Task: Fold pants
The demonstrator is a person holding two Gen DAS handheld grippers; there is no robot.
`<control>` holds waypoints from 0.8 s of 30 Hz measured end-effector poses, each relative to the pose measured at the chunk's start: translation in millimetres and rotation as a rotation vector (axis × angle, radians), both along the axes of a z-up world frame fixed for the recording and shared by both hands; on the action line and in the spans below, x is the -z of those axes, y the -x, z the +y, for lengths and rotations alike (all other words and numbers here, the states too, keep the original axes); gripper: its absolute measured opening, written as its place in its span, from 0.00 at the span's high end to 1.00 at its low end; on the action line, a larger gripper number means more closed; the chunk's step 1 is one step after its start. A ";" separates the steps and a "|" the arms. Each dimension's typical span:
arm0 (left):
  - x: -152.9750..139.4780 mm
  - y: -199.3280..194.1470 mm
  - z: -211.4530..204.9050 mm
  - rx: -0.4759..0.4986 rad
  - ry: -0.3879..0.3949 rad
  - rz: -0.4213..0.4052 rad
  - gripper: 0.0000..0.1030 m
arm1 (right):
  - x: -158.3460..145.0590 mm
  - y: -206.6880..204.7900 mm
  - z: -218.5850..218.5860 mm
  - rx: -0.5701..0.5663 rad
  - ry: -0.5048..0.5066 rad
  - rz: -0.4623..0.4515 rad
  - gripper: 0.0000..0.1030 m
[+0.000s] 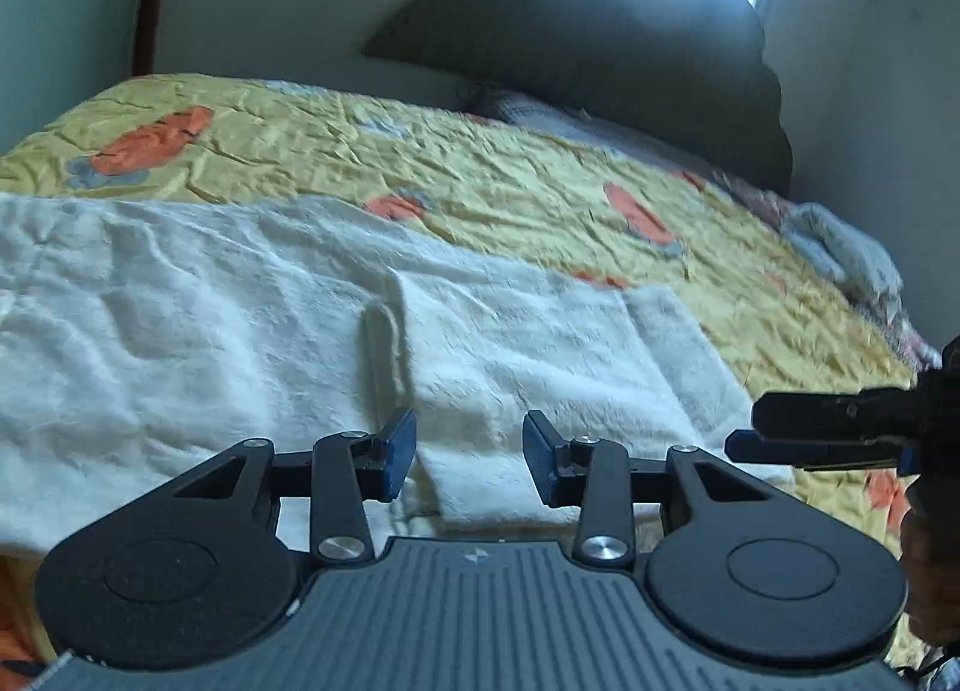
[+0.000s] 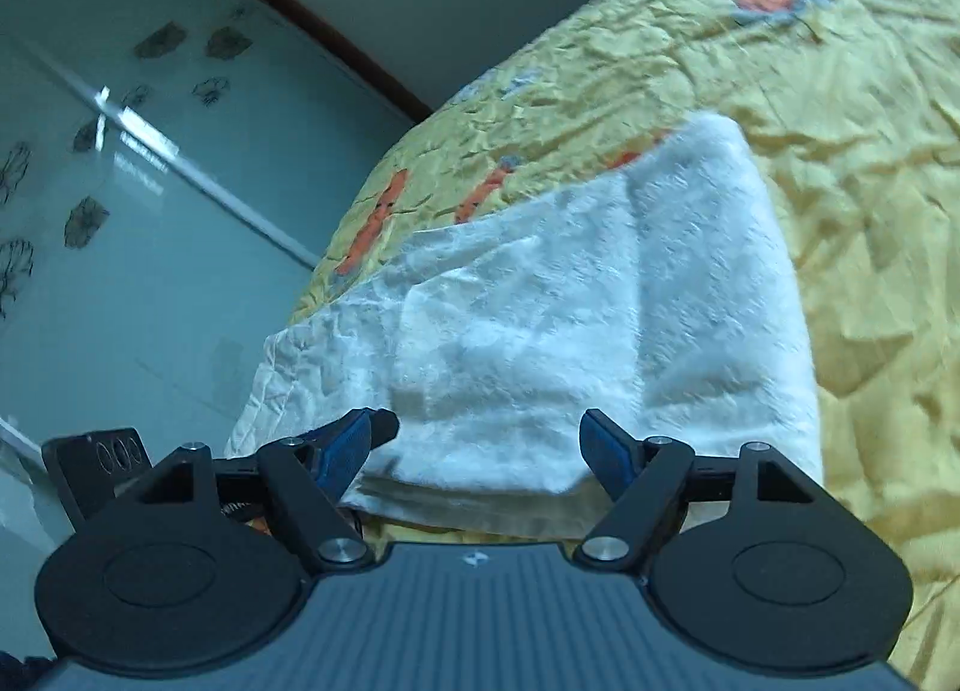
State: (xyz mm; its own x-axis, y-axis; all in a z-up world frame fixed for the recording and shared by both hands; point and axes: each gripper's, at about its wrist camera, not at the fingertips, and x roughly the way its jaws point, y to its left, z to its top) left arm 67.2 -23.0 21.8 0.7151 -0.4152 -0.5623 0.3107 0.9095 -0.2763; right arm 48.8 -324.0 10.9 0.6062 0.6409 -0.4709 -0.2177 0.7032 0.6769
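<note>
White fluffy pants (image 1: 252, 319) lie spread on a yellow bedspread with orange patches (image 1: 510, 169). In the left wrist view my left gripper (image 1: 470, 460) is open, its blue pads just above the near edge of the pants beside a fold ridge (image 1: 387, 343). The right gripper's fingers (image 1: 798, 436) reach in from the right at the pants' near right corner. In the right wrist view my right gripper (image 2: 489, 448) is open, its jaws either side of the near edge of the pants (image 2: 540, 319), holding nothing.
A dark headboard (image 1: 600, 43) and a window stand behind the bed. Crumpled light cloth (image 1: 840, 253) lies at the bed's far right. A frosted glass door with leaf prints (image 2: 120, 181) stands left of the bed in the right wrist view.
</note>
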 end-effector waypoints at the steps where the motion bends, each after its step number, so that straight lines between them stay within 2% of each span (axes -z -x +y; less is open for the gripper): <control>1: -6.5 6.5 14.2 -0.036 0.022 -0.018 0.55 | -9.7 1.1 14.6 -0.023 0.065 -0.047 0.25; 4: -23.6 23.8 64.8 -0.200 0.073 -0.048 0.47 | -29.2 7.1 69.5 -0.072 0.307 -0.226 0.25; 6: -35.0 31.5 105.3 -0.340 0.109 -0.055 0.41 | -31.1 9.6 110.0 -0.160 0.423 -0.333 0.25; 11: -55.4 53.2 209.2 -0.663 0.291 -0.043 0.28 | -15.7 3.7 204.4 -0.403 0.562 -0.418 0.25; 14: -60.8 64.4 255.3 -0.782 0.364 -0.029 0.20 | -1.6 12.6 256.4 -0.492 0.757 -0.548 0.25; 17: -64.1 76.5 287.3 -0.843 0.428 -0.023 0.17 | 14.0 14.0 289.8 -0.524 0.903 -0.630 0.25; 19: -64.6 82.3 299.1 -0.858 0.453 -0.025 0.13 | 15.0 11.1 301.6 -0.521 0.917 -0.671 0.25; 21: -62.0 85.0 303.4 -0.854 0.478 -0.014 0.10 | 12.2 3.7 314.8 -0.517 0.930 -0.672 0.25; 24: -47.0 79.4 303.2 -0.804 0.563 0.034 0.10 | 13.0 -10.1 334.5 -0.495 0.943 -0.664 0.20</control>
